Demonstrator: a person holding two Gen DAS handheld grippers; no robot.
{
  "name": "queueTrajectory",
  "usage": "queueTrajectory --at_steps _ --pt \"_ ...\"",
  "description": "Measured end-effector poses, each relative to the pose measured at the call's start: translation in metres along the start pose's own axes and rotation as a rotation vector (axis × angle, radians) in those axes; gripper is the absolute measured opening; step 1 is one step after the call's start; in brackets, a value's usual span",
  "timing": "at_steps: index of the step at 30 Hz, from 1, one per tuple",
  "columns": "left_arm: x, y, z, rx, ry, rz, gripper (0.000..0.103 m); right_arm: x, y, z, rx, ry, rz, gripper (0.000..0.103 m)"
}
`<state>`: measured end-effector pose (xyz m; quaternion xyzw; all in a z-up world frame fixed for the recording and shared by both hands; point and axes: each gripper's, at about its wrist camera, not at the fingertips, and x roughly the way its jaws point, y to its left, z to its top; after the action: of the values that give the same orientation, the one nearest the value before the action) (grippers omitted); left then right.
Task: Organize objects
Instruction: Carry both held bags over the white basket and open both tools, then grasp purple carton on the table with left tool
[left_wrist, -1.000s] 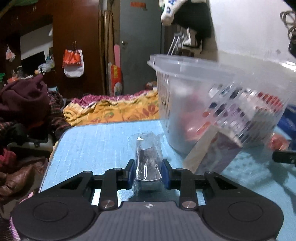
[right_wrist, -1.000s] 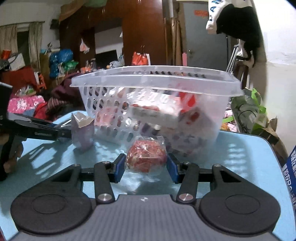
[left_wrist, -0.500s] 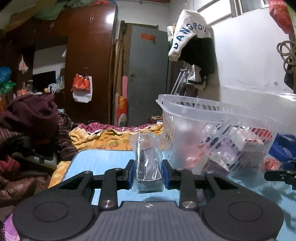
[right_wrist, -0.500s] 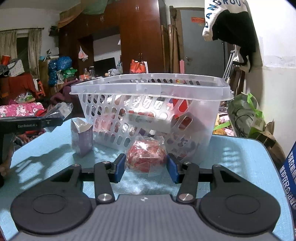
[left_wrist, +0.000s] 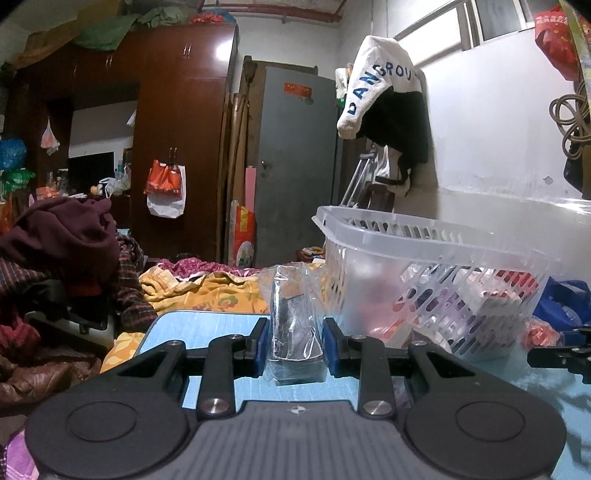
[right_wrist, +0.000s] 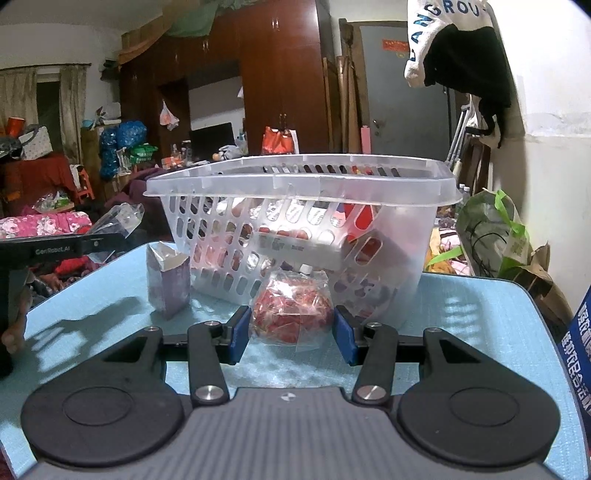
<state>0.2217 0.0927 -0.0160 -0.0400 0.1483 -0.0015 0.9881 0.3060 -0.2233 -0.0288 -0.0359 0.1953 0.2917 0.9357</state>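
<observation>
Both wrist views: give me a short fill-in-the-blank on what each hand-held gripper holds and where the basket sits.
1. The left hand-held gripper is shut on a clear ____ wrapped around a dark item.
2. The right hand-held gripper grips a bag of ____ contents.
3. The basket stands on the ____ table.

Missing words: bag; red; blue

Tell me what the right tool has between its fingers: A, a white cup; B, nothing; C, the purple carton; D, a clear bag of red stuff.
D: in the right wrist view the right tool is closed on a clear bag of red stuff, while the purple carton stands apart on the table beside the basket.
</observation>
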Motion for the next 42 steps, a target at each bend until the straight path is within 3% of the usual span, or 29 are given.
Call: queueTrajectory --at_steps 15,20,26,32,36,37,38,40,41,42 --pt "-0.019 -0.005 0.002 0.012 -0.076 -0.015 0.034 -0.014 0.005 -0.001 -0.032 -0.078 0.007 0.051" --pt "-0.037 -0.015 0.009 0.016 -0.111 -0.051 0.034 -0.029 0.009 0.006 -0.029 -0.113 0.017 0.051" --pt "-0.054 -0.032 0.036 0.014 -0.142 -0.139 0.034 -0.065 0.020 0.040 -0.047 -0.203 0.025 0.051" --pt "-0.016 -0.056 0.089 0.002 -0.097 -0.223 0.035 -0.036 0.019 0.105 -0.087 -0.205 -0.026 0.051" --pt "0.034 -0.072 0.116 0.006 0.029 -0.230 0.036 0.015 0.002 0.133 -0.081 -0.118 -0.076 0.052" --pt "0.047 -0.077 0.118 0.023 0.077 -0.248 0.041 0.027 -0.001 0.136 -0.085 -0.093 -0.080 0.052" --pt "0.060 -0.081 0.119 0.048 0.114 -0.252 0.057 0.036 -0.003 0.137 -0.086 -0.071 -0.090 0.053" --pt "0.076 -0.087 0.112 0.084 0.152 -0.193 0.077 0.050 -0.005 0.136 -0.085 -0.043 -0.106 0.072" --pt "0.077 -0.087 0.108 0.096 0.148 -0.166 0.077 0.050 -0.006 0.134 -0.086 -0.040 -0.119 0.091" --pt "0.072 -0.085 0.104 0.096 0.134 -0.159 0.077 0.045 -0.005 0.131 -0.084 -0.055 -0.137 0.096"
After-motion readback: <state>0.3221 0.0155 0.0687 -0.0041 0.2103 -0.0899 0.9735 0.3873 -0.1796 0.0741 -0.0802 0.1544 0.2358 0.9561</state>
